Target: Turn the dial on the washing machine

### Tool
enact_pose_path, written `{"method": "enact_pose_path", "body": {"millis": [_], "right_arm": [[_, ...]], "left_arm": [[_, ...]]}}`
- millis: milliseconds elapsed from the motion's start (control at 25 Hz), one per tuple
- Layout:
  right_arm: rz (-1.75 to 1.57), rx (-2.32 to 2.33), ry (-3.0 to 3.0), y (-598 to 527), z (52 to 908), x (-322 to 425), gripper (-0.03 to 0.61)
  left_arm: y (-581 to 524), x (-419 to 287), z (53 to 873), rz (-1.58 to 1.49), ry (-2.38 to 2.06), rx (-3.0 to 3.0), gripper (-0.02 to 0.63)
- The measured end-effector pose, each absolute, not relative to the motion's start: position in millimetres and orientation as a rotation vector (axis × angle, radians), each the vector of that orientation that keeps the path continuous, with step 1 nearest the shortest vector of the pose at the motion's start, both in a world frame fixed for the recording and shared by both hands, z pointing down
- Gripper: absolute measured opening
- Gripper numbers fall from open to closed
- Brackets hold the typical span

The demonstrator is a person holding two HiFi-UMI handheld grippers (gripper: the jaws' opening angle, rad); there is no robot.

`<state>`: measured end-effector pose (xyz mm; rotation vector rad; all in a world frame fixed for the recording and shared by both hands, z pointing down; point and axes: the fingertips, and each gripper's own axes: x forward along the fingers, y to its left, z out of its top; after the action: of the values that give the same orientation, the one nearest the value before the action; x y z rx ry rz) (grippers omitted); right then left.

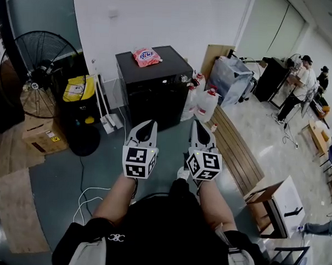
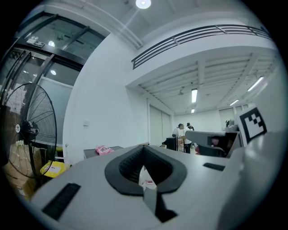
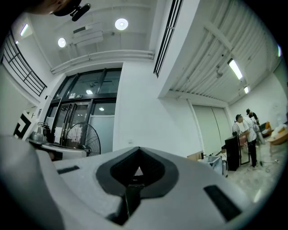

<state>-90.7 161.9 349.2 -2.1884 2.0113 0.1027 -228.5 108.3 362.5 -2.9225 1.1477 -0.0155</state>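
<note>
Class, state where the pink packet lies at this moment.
Head view, upper centre: the pink packet lies on top of the black washing machine, near its back edge; a standing fan is left, white jugs right.

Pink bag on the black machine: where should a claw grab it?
Probably its near edge, coming from the front. The pink bag lies flat on the black machine, so a thin edge suits a pinch, and a wall stands behind it.
</note>
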Motion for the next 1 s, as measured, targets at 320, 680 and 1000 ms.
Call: {"method": "enact_pose_path", "body": {"millis": [320, 680, 1000], "right_arm": [[0.079, -2.142, 2.032, 83.0, 367.5, -28.9, 0.0], [-0.012, -2.111, 2.079, -61.7, 390.7, 83.4, 0.0], [-0.143, -2.07, 2.169, -166.9, 413.2, 164.1, 0.0]], "left_arm": [[35.4, -168.7, 378.5, -0.04, 1.186, -2.884, -0.005], [-99.9, -51.8, 404.6, -0.127, 1.245, -2.902, -0.005], [-196.5, 36.6, 420.9, -0.238, 1.329, -2.922, -0.005]]}}
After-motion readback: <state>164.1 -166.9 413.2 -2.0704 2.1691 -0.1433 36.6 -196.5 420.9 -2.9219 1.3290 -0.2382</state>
